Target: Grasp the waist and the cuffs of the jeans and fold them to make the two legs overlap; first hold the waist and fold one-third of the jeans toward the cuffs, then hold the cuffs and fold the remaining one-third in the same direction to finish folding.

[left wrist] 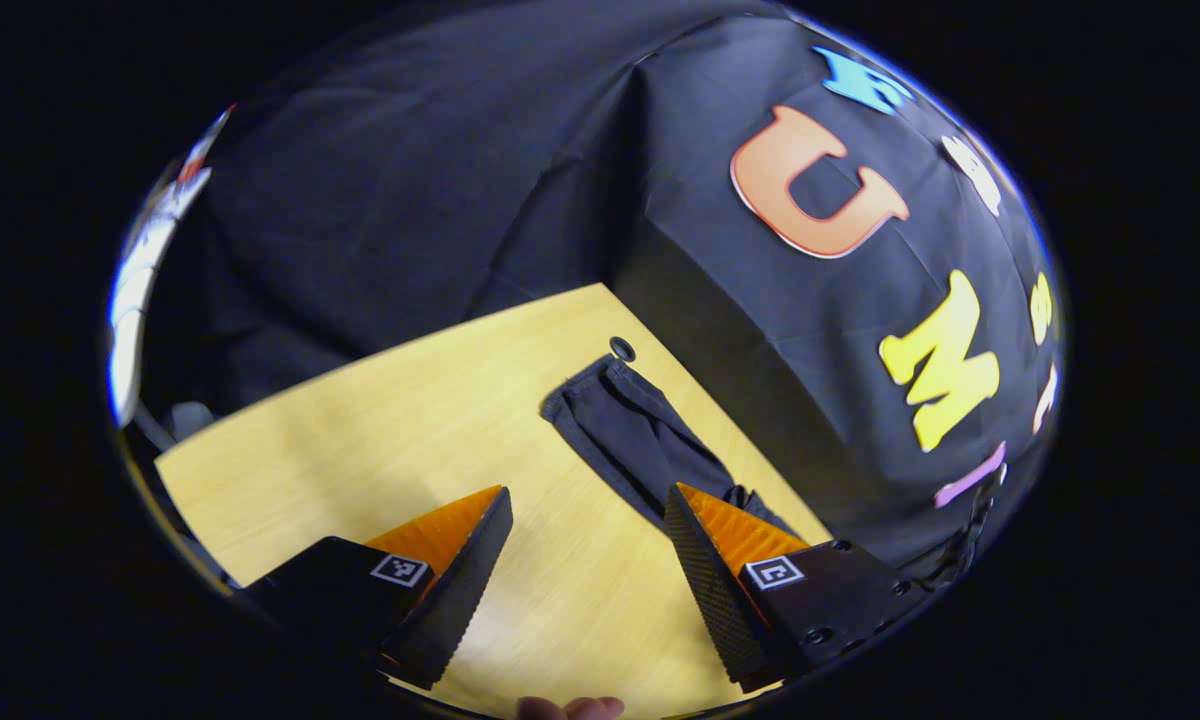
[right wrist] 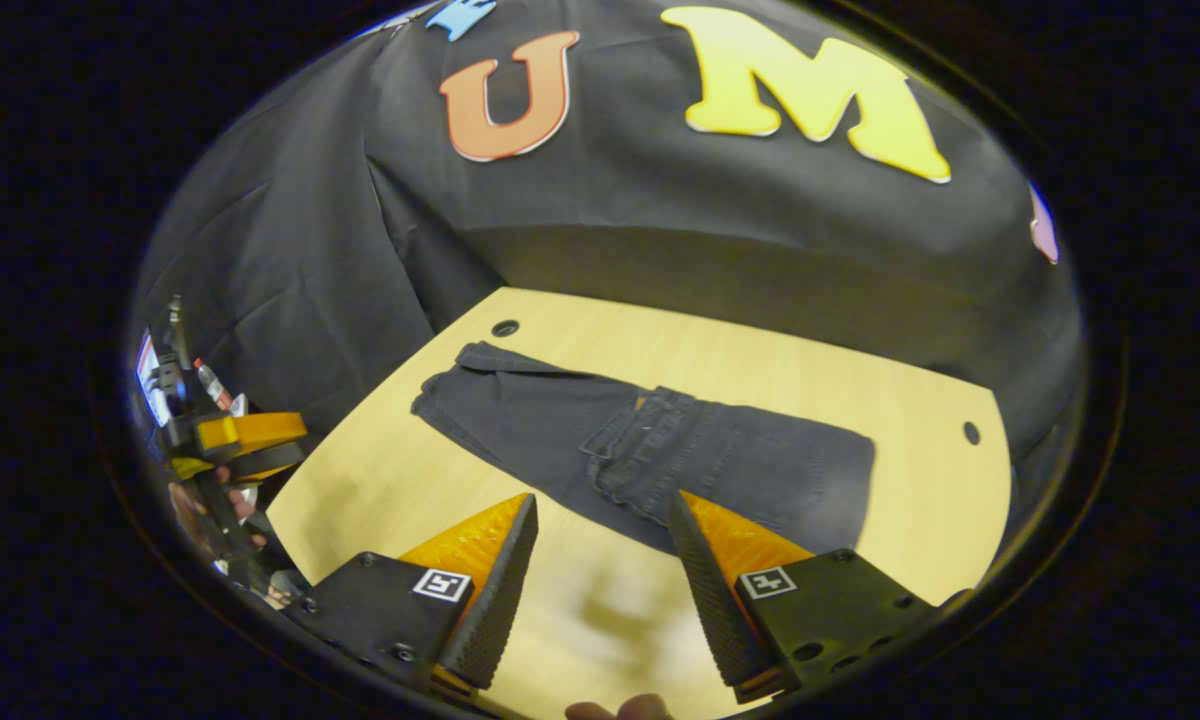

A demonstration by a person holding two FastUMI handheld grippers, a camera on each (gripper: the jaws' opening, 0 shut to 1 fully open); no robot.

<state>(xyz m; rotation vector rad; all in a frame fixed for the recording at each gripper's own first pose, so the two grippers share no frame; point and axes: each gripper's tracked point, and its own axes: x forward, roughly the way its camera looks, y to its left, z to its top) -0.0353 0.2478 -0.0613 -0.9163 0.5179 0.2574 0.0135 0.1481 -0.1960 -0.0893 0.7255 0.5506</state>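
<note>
Both grippers, left (left wrist: 588, 510) and right (right wrist: 602, 515), wide open and empty above table (right wrist: 920, 520), dark jeans (right wrist: 660, 450) lying flat just ahead of right fingers.

Each gripper is built alike — the left gripper (left wrist: 588, 560) and the right gripper (right wrist: 602, 570) both carry two wedge-shaped fingers (left wrist: 460, 590) with ribbed faces and finely textured inner pads. Black mounting blocks at the lower frame bear small square black-and-white markers (right wrist: 768, 582) and round screw holes. Fingertips of a hand (left wrist: 570, 708) peek at the bottom edge.
</note>
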